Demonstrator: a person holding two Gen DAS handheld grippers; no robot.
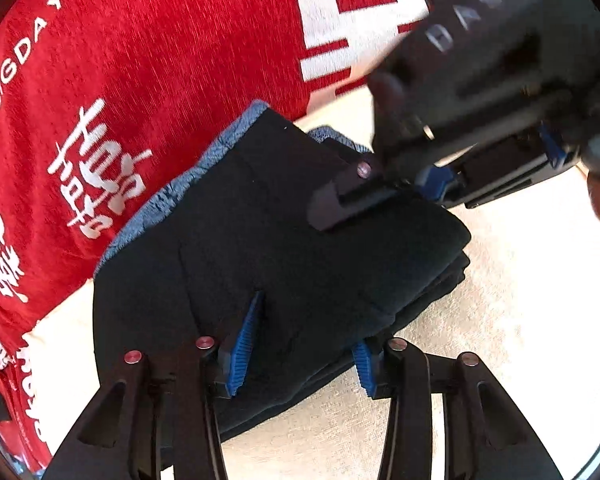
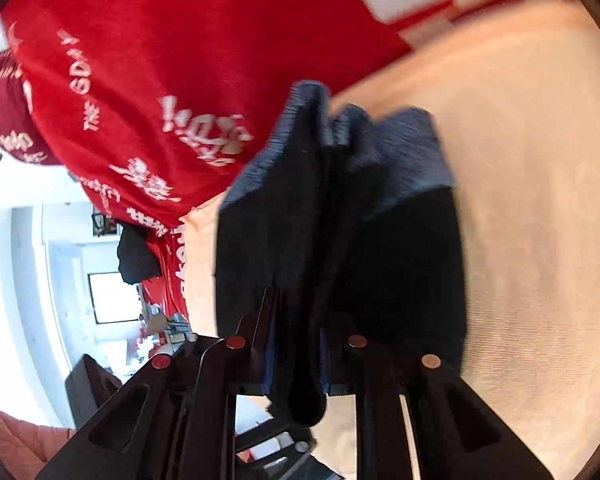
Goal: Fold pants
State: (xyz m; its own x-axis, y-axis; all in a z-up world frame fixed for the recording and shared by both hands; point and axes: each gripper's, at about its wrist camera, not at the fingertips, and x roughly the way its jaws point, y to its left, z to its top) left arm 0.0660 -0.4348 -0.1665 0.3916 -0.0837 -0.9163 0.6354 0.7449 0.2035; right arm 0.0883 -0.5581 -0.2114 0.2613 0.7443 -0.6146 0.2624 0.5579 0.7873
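Between my left gripper's [image 1: 304, 344] narrowly parted blue pads lies the folded black fabric pants bundle [image 1: 276, 248], long axis running ahead toward my right gripper [image 2: 296, 344], which is clamped on its far edge.

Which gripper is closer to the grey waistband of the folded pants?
Right. The right gripper is shut on the pants just beside the waistband; the left gripper straddles the opposite edge, far from it.

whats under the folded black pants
The black pants lie on a cream cloth surface, with a red printed cloth just behind. Whatever sits directly beneath the bundle is covered.
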